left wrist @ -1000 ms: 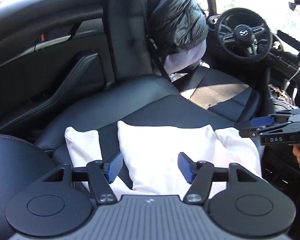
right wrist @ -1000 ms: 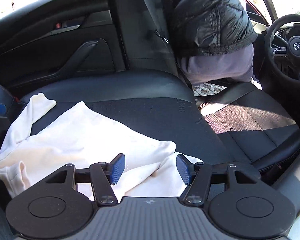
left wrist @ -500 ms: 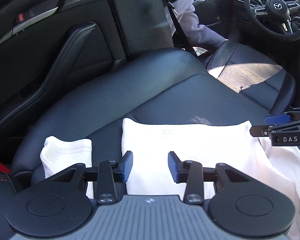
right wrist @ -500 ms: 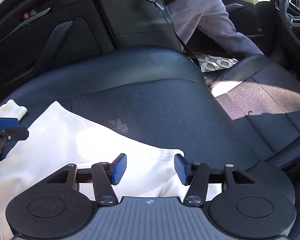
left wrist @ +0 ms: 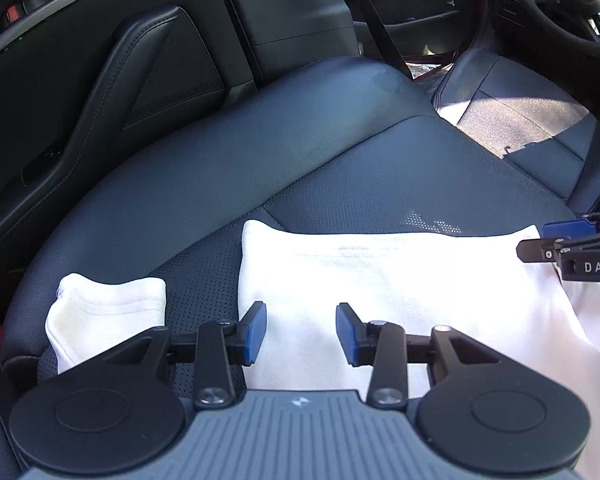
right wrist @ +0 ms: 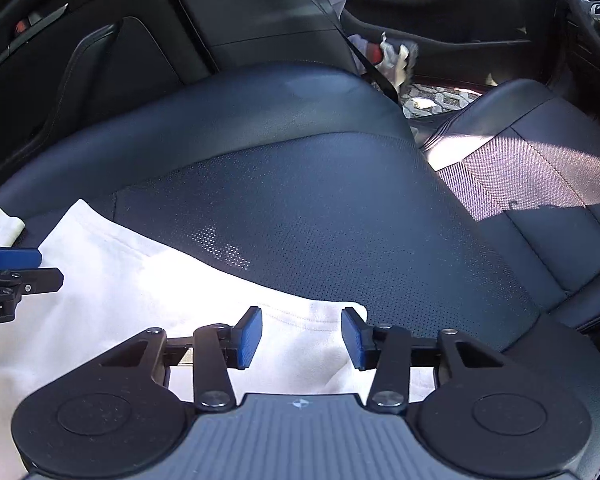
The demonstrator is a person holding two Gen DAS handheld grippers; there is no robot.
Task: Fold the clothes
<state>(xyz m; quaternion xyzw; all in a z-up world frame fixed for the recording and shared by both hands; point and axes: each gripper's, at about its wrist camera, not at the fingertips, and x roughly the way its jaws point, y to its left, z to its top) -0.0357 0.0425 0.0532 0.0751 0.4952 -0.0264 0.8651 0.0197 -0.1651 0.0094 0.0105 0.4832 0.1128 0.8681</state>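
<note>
Shirt (left wrist: 400, 280), white, lies spread on the black seat (left wrist: 300, 140), one sleeve (left wrist: 108, 304) lying apart at the left. For a clean fold, both near corners should be pinched in a single layer and lifted together. Left gripper (left wrist: 300, 332) and right gripper (right wrist: 302, 336) are pitched steeply down over the cloth; jaws narrow and closing, fabric seen between them, pads apparently not yet pressing
</note>
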